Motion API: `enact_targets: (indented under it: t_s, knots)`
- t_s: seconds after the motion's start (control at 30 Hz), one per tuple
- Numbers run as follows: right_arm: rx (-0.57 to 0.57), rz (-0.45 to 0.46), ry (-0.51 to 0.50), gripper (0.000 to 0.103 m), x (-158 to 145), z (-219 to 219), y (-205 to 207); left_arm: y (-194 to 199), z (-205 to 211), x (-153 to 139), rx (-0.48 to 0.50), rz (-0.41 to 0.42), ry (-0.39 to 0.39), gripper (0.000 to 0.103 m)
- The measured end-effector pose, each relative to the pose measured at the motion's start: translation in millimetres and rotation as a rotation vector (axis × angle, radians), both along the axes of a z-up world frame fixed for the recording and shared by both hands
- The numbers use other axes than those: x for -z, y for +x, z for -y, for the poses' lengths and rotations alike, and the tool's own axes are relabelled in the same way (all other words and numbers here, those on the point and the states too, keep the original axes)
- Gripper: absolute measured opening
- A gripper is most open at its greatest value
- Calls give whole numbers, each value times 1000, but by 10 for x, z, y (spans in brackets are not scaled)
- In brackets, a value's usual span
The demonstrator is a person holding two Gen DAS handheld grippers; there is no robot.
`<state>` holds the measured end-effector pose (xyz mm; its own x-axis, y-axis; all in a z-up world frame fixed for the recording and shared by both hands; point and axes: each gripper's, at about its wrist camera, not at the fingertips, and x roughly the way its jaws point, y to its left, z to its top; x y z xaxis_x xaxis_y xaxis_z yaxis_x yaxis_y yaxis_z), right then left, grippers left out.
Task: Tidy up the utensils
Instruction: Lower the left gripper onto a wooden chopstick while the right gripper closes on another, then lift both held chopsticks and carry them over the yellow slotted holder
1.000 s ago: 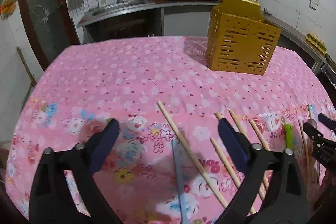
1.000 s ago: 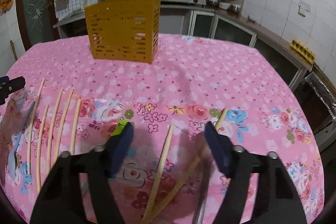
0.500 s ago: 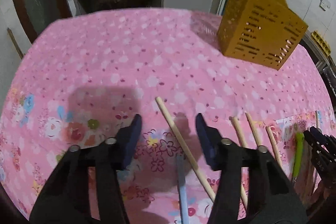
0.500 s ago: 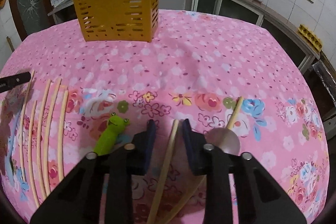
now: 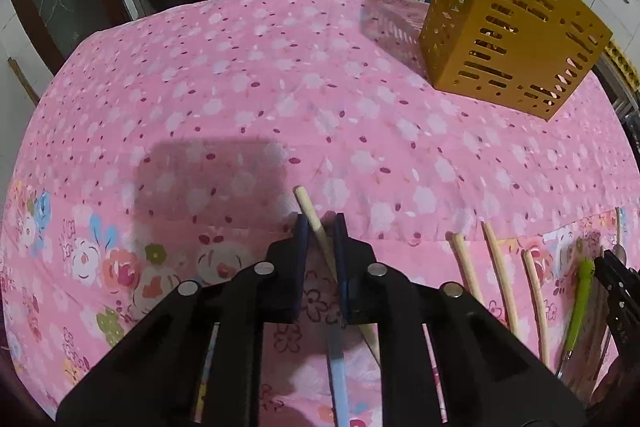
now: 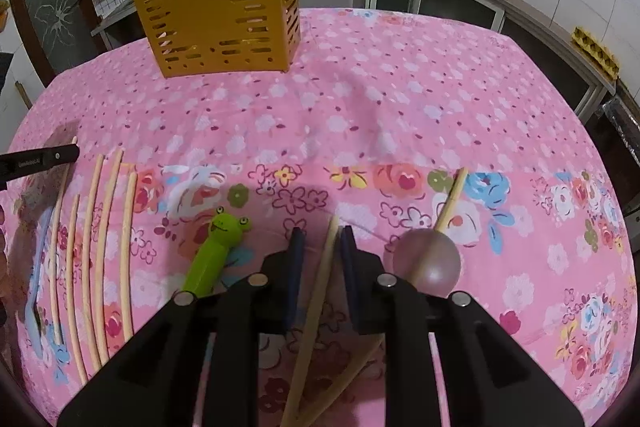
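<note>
The left gripper (image 5: 320,227) sits low over the pink floral tablecloth (image 5: 280,87), near the table's near edge, its jaws drawn in around a wooden chopstick (image 5: 310,213) whose tip pokes out just past the blue pads (image 5: 302,247); the pads look pressed to it, though contact on both sides is hard to confirm. A pale blue utensil handle (image 5: 336,367) lies under the gripper, running back toward the near edge.

The right gripper (image 6: 322,233) is likewise narrowed on a second chopstick (image 6: 326,259), which slants between its pads (image 6: 296,259) and crosses another chopstick (image 6: 450,199) lower down (that one lies over a round spoon bowl (image 6: 426,263)). Just left of this gripper lies a green frog-headed utensil (image 6: 218,251), and farther left, toward the table's left edge, a row of loose chopsticks (image 6: 98,247) lies side by side.

The yellow slotted utensil holder (image 6: 224,7) stands upright near the far edge, well apart from both grippers.
</note>
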<state>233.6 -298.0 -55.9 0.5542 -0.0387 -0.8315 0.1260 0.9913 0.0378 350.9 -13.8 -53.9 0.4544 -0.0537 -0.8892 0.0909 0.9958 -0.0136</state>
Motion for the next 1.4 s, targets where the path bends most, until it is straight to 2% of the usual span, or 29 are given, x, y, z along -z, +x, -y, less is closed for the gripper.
enact_targets:
  t_s: [0.27, 0.4, 0.77, 0.87, 0.93, 1.0, 1.4]
  knots:
    - [23, -6, 0, 20, -5, -6, 19, 20, 54, 21, 8, 21, 30, 11]
    - [50, 37, -16, 20, 18, -38, 7, 14, 41, 26, -8, 35, 11, 10]
    - [93, 85, -50, 16, 36, -108, -38, -102, 92, 44, -27, 103, 47, 9]
    - [91, 89, -36, 13, 32, -86, -37, -96, 89, 50, -35, 113, 41, 9]
    - [87, 94, -28, 6, 28, -86, -44, -103, 87, 51, -34, 120, 42, 8]
    - [86, 96, -24, 6, 20, -82, -43, -119, 82, 44, -35, 123, 35, 5]
    - [67, 115, 27, 5, -51, -50, -38, -137, 53, -54, -25, 131, -23, 5]
